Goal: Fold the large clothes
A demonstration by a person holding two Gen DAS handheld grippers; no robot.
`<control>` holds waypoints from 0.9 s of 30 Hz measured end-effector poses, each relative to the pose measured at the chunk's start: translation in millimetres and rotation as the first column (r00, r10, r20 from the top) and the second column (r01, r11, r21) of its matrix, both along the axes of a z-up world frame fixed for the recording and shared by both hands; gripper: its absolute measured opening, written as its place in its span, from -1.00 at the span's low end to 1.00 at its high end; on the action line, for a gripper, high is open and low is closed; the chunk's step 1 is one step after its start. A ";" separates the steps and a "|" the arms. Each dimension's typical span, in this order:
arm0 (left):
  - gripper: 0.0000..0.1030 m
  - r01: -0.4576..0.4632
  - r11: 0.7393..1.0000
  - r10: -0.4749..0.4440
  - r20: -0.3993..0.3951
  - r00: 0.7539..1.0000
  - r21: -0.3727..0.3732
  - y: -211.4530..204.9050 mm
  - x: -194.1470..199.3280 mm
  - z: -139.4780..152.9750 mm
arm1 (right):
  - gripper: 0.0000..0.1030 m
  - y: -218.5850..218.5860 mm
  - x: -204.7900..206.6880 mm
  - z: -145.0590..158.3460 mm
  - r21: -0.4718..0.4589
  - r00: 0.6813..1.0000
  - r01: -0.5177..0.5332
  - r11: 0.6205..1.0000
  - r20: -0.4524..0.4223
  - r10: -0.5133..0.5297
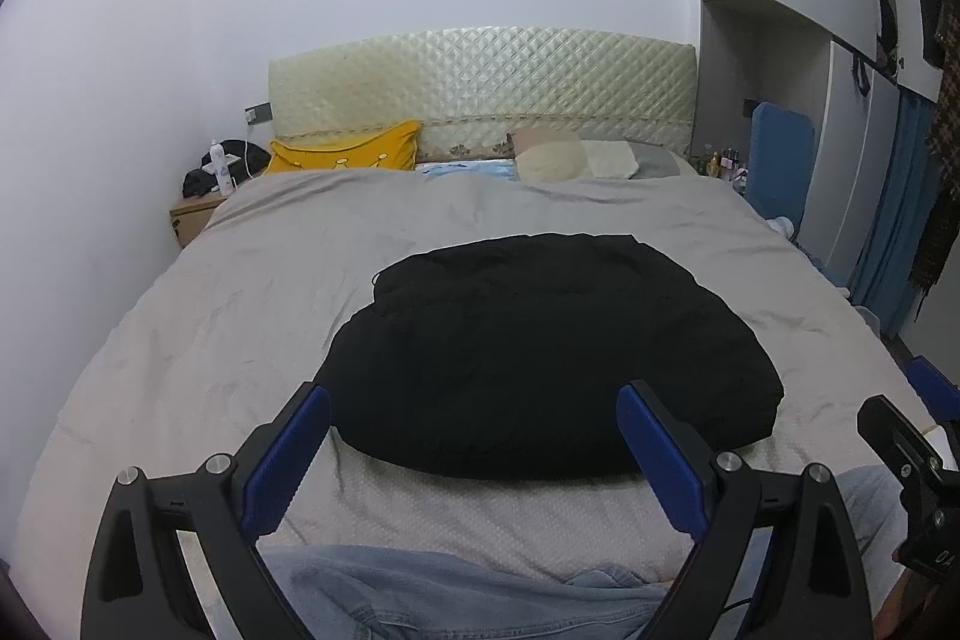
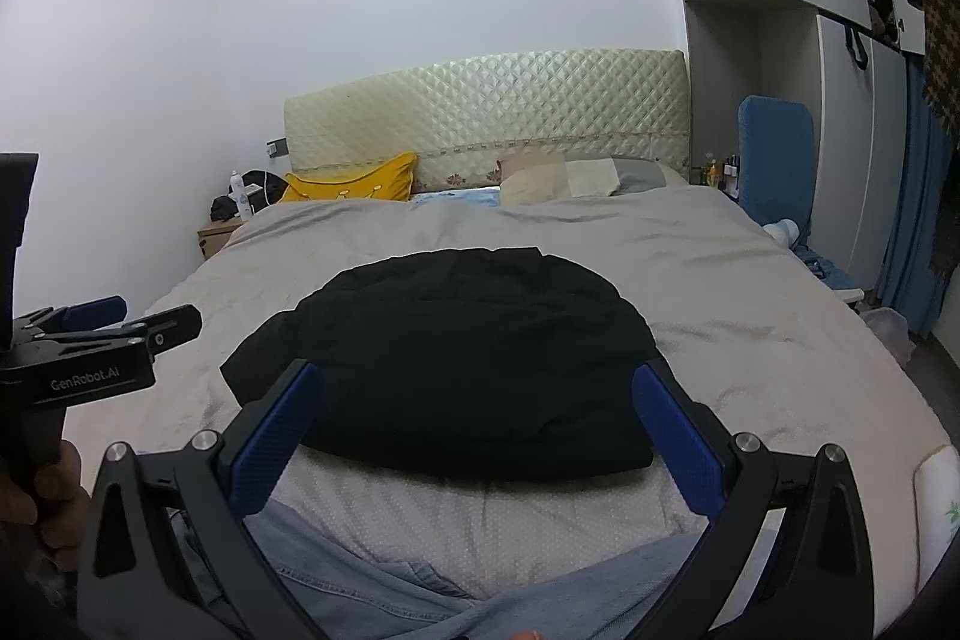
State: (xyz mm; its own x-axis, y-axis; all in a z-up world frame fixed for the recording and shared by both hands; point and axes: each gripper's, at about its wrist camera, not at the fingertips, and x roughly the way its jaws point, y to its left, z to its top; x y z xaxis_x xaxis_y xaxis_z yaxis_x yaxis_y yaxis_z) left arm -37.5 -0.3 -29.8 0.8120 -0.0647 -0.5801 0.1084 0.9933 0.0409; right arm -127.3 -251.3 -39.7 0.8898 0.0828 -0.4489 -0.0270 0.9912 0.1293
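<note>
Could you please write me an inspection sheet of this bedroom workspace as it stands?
Surface: bed cover, grey, mildly creased.
Job's things: black garment lying in a folded bundle mid-bed; denim garment at the near edge.
Clutter: yellow pillow, beige pillows, bottle on nightstand.
Grippers: left gripper and right gripper, jaws open, holding nothing.
Cables: white cable by the nightstand.
Surroundings: quilted headboard, wardrobe.

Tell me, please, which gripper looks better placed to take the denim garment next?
Probably the left gripper: the denim garment lies directly beneath its open fingers. The right gripper is open too, but there the denim sits mostly toward its left, so the difference is slight.
</note>
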 end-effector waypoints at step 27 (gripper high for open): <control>0.88 0.006 1.000 -0.006 -0.028 1.000 -0.027 3.6 -1.1 -11.9 | 1.00 3.3 1.2 -10.5 -0.013 1.000 0.005 1.000 -0.030 -0.006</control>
